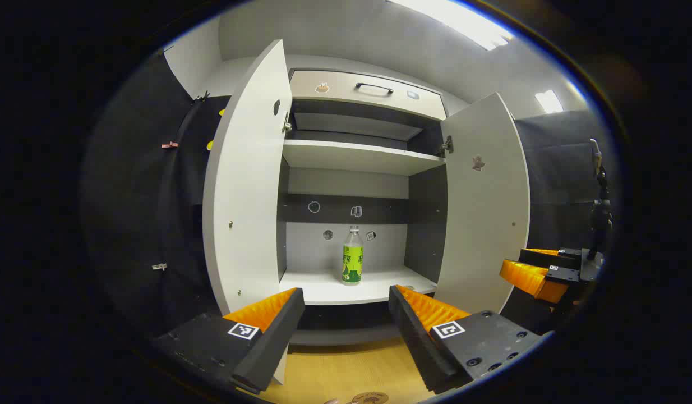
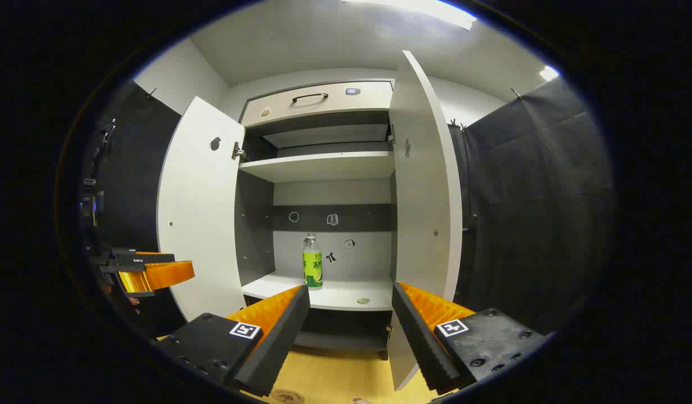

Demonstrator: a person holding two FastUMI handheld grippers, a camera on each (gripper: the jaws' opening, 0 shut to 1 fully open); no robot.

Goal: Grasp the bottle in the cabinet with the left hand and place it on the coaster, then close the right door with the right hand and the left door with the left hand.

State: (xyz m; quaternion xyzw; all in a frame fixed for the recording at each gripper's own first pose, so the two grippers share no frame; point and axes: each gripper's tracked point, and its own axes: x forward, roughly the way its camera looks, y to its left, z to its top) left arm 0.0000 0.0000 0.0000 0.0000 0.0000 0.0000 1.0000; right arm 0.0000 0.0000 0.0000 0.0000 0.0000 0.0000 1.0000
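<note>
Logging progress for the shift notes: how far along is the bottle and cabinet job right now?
Nothing is done yet. The bottle stands upright on the cabinet's lower shelf. The left claw is open and lined up with the bottle, short of the shelf. The right claw is open too. Left: grasp the bottle, set it on the coaster, then shut the right door and left door, both wide open.

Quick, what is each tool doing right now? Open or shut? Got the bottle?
Left tool: open, holding nothing; the bottle stands on the cabinet shelf.
Right tool: open, holding nothing.
</note>
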